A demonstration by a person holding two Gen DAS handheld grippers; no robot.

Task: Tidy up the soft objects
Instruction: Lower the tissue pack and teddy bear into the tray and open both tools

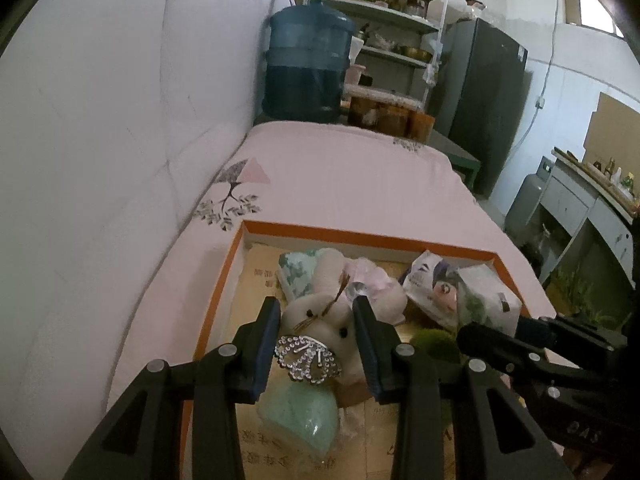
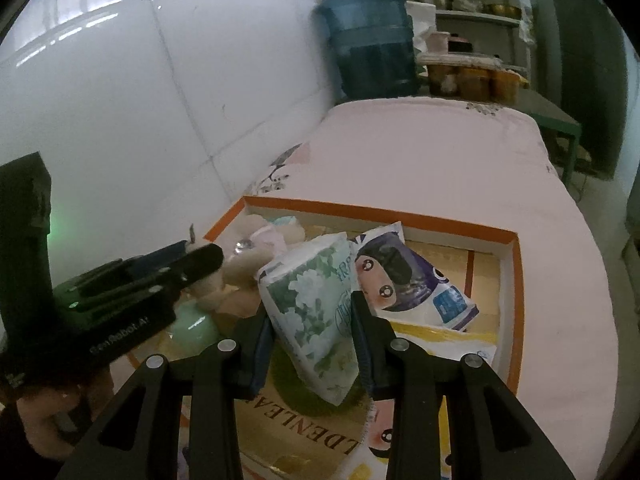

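On a pink-sheeted bed point(image 1: 360, 184), a shallow orange-rimmed cardboard tray point(image 1: 372, 238) holds a jumble of soft things. The left gripper point(image 1: 316, 344) has its two black fingers on either side of a cream plush rabbit point(image 1: 320, 316) wearing a rhinestone bow point(image 1: 308, 358) — the pads look to be pressing the toy's head, which lies near the tray's middle, above a pale green squishy pouch point(image 1: 304, 412). The right gripper point(image 2: 312, 344) clasps a white tissue pack printed with green flowers point(image 2: 316, 308), held tilted over the tray's near right part, just beside a purple-and-white tissue pack with a cartoon face point(image 2: 404, 280) that leans toward the tray's far right corner. Beyond the bed's far edge stands a large blue water jug point(image 1: 306, 64) and a cluttered white shelf rack point(image 1: 396, 12).
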